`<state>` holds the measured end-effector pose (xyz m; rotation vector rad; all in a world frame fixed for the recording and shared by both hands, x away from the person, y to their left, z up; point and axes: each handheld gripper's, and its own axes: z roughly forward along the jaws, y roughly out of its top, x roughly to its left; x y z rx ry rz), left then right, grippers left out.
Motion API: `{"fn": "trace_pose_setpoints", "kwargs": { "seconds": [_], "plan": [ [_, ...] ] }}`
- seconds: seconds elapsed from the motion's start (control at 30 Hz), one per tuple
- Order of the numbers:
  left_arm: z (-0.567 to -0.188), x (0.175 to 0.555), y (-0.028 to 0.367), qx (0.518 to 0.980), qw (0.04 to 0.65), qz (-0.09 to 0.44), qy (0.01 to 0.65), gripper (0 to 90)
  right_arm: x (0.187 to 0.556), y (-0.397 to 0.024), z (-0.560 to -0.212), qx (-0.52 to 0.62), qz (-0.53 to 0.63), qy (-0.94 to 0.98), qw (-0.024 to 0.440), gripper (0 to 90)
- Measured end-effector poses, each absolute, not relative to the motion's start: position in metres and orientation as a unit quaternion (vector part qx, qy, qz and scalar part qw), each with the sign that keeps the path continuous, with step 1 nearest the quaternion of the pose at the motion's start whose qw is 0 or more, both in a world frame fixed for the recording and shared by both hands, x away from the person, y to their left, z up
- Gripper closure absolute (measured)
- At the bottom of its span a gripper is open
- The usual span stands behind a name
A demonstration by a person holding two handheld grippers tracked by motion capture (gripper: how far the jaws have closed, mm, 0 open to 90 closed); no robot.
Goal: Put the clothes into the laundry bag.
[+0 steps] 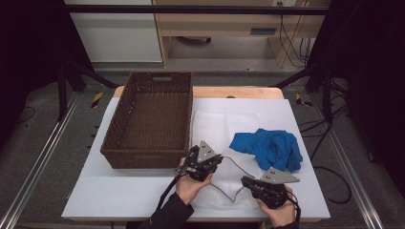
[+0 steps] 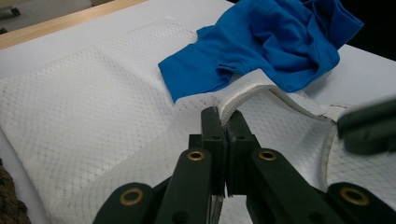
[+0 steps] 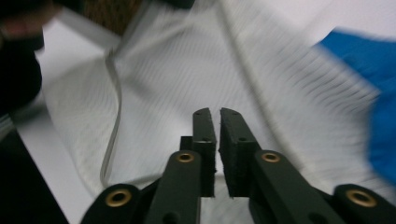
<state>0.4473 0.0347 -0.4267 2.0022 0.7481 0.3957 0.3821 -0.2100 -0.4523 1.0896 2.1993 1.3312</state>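
A white mesh bag (image 1: 219, 125) lies flat on the table with a crumpled blue garment (image 1: 270, 148) on its right side. My left gripper (image 1: 220, 157) is shut on the bag's thick white rim (image 2: 243, 91) and holds it raised off the table, just short of the blue garment (image 2: 266, 42). My right gripper (image 1: 244, 182) sits lower right of it, near the bag's front edge. In the blurred right gripper view, the right gripper (image 3: 215, 114) has its jaws a narrow slit apart with nothing between them, over the mesh bag (image 3: 187, 70).
A brown wicker basket (image 1: 143, 155) stands at the left of the white table top, its inside bare. The table's front edge runs close under both hands. The right gripper (image 2: 369, 126) shows dark at the right edge of the left gripper view.
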Motion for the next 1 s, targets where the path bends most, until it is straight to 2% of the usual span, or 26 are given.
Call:
{"fn": "trace_pose_setpoints", "kwargs": {
  "seconds": [0.23, 0.4, 0.53, 0.7, 1.0],
  "plan": [
    [-0.428, 0.447, 0.035, 0.818, 0.462, 0.163, 0.302, 88.8, 0.406, -0.241, -0.423, 0.430, 0.484, 0.720, 0.249, 57.8],
    [-0.429, 0.446, 0.037, 0.818, 0.462, 0.161, 0.301, 88.8, 0.430, -0.265, -0.420, 0.472, 0.465, 0.691, 0.289, 38.9],
    [-0.430, 0.446, 0.037, 0.819, 0.464, 0.159, 0.299, 88.8, 0.445, -0.281, -0.422, 0.511, 0.433, 0.672, 0.315, 19.7],
    [-0.430, 0.445, 0.036, 0.821, 0.463, 0.158, 0.296, 88.8, 0.461, -0.298, -0.432, 0.548, 0.401, 0.659, 0.324, 13.0],
    [-0.430, 0.444, 0.038, 0.822, 0.461, 0.157, 0.294, 88.7, 0.484, -0.307, -0.467, 0.591, 0.333, 0.675, 0.290, 20.7]
  ]
}}
